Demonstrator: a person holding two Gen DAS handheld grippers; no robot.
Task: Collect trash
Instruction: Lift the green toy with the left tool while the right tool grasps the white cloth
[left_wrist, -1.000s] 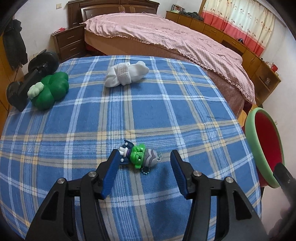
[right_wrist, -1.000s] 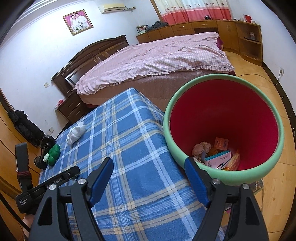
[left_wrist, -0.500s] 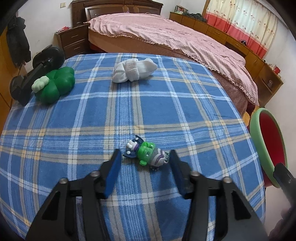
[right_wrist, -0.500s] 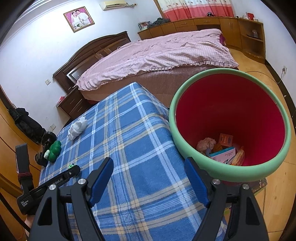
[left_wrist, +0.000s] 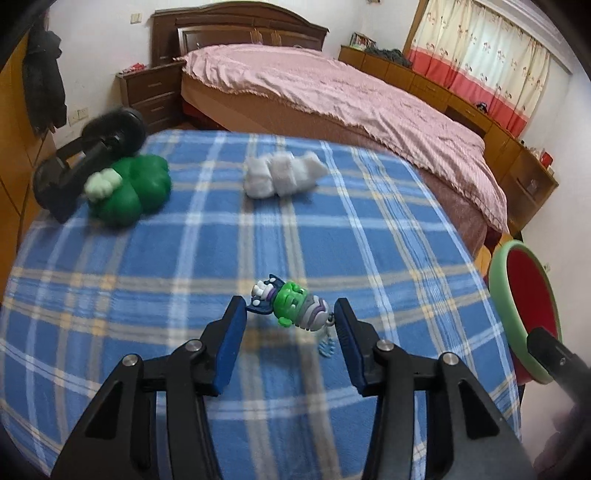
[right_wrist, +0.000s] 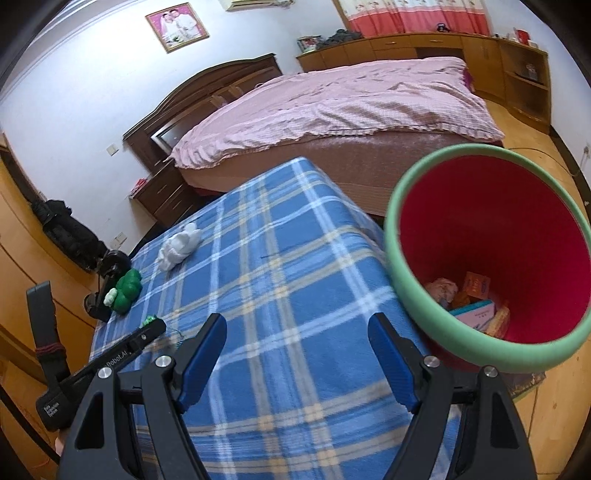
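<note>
A small toy figure (left_wrist: 295, 304) with a green face, blue hat and grey body sits pinched crosswise between the blue pads of my left gripper (left_wrist: 290, 314). Its thin chain dangles just above the blue plaid tablecloth (left_wrist: 332, 229). The right wrist view shows the left gripper (right_wrist: 147, 328) at the left edge of the table with a green bit of the toy (right_wrist: 149, 318) at its tip. My right gripper (right_wrist: 297, 328) stands open and empty over the near part of the table. Beside it is the red bin with a green rim (right_wrist: 392, 236), which holds several pieces of trash (right_wrist: 476, 299).
A white crumpled wad (left_wrist: 280, 175) lies at the far middle of the table. A green plush (left_wrist: 129, 192) and a black object (left_wrist: 85, 155) sit at the far left edge. The bin's rim (left_wrist: 496, 280) is off the table's right side. A bed (left_wrist: 332, 85) stands behind.
The left jaws narrowed onto the toy figure and it now hangs slightly off the cloth with its chain dangling. The right gripper shifted sideways, so the bin sits further right in its view.
</note>
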